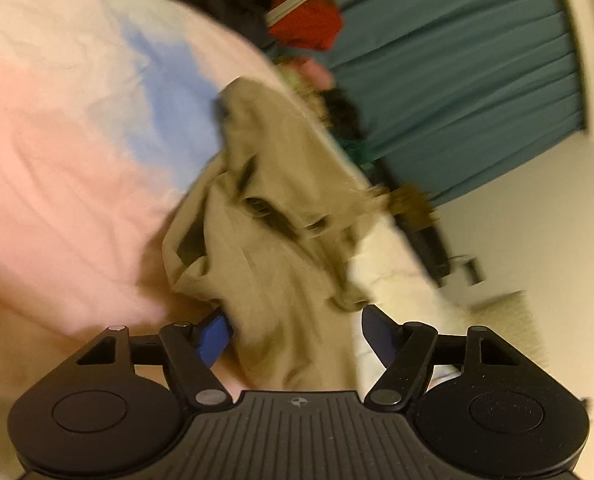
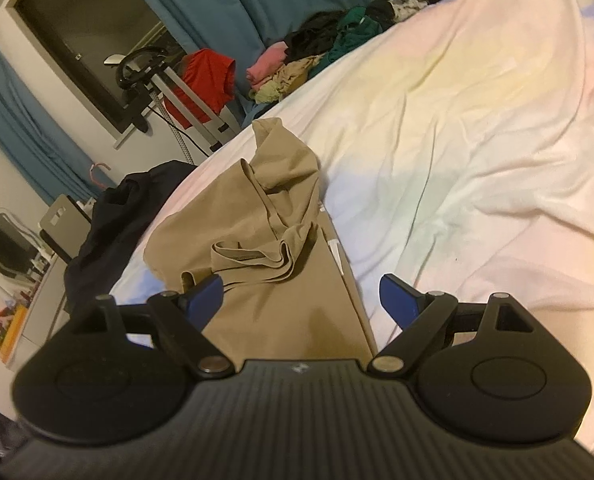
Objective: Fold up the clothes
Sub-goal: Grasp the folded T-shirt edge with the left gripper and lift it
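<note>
Garment [image 2: 257, 240]: tan, crumpled, lies on the bed [image 2: 477, 128] near its edge.
Right gripper [image 2: 301, 294]: fingers spread apart, above the garment, holding nothing.
Left gripper [image 1: 297, 326]: fingers apart, garment cloth between them; picture blurred.
Pile [image 2: 317, 52]: clothes at the bed's far edge.

No legible text, brand, number or label in either wrist view; only a small round crosshair mark, without lettering, on the left gripper [image 1: 297, 334] housing's ribbed top.
</note>
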Available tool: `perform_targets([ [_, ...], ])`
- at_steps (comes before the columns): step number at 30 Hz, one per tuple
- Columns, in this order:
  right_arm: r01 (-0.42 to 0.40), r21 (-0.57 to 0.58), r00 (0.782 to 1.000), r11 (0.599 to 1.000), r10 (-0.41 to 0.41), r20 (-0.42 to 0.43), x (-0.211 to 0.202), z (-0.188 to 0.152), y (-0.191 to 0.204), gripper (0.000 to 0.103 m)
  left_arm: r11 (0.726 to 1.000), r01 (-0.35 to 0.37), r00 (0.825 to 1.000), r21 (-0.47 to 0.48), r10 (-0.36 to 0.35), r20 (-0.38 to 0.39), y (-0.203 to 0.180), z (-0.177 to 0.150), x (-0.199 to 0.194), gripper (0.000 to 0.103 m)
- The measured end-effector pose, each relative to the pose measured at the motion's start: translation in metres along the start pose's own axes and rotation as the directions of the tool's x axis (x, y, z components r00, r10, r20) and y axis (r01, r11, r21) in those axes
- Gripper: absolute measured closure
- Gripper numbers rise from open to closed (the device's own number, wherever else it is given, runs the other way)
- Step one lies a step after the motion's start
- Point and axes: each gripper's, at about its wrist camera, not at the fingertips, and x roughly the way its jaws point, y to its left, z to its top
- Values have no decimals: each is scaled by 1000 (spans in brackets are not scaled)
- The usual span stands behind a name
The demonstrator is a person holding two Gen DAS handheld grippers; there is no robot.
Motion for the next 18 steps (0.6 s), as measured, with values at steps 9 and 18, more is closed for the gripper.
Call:
perform_targets([
  [9,-129,137,984,982,144,-106,3,-19,-1,14,999,0,1000,-51,2,31,9,4,7,92],
  [18,-245,505,875,827,414,-253,44,-71,-14,19,994,90,987,-58,-82,138,7,5,-10,96],
])
